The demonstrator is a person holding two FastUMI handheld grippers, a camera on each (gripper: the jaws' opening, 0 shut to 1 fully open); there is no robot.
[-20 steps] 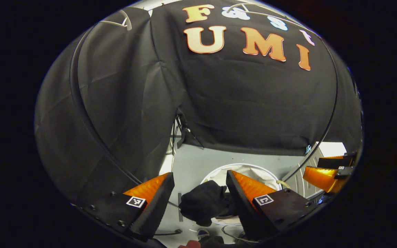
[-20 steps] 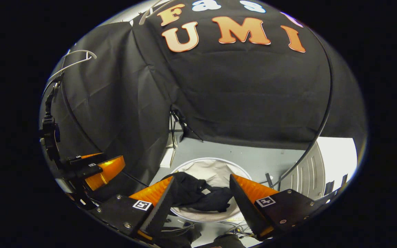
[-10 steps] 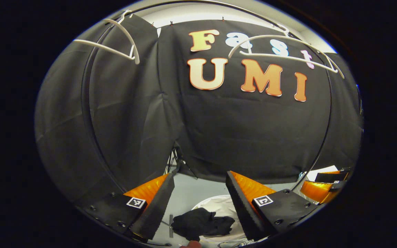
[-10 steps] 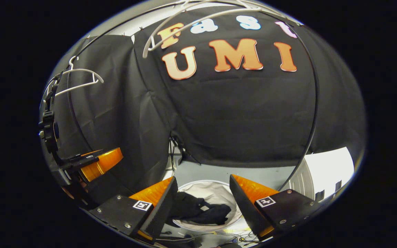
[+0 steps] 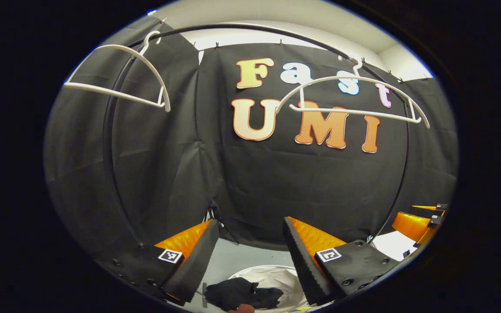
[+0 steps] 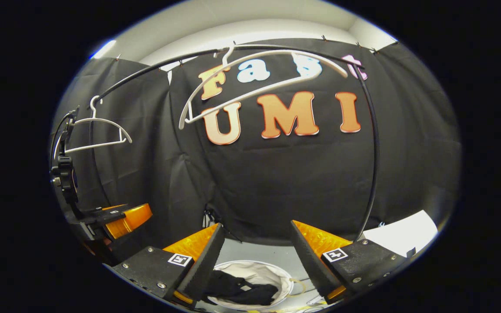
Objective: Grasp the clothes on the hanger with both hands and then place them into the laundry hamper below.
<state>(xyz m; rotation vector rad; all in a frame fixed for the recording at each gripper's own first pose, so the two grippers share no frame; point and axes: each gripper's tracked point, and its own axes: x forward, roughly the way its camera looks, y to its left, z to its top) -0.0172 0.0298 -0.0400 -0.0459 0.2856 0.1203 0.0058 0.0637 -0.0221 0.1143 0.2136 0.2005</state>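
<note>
My left tool [image 5: 248, 256] is spread wide with nothing between its fingers, and below it sits the laundry hamper [image 5: 285, 274], its pale rim curving across the floor. The black clothes [image 5: 242, 293] lie bunched inside the hamper, toward its near-left edge. Above the hamper runs the dark rail [image 5: 250, 29], and 2 white hangers hang bare from it: the left hanger [image 5: 115, 89] well off to the side of the hamper, the right hanger [image 5: 355, 98] high above it. From my right tool [image 6: 255, 254], also gaping wide and holding nothing, I see the hamper [image 6: 283, 278] low between the fingers with the clothes [image 6: 237, 292] heaped in its left half. My left tool [image 6: 124, 215] shows there too, up and to the left of the hamper, and the bare hangers [image 6: 250, 89] over it.
</note>
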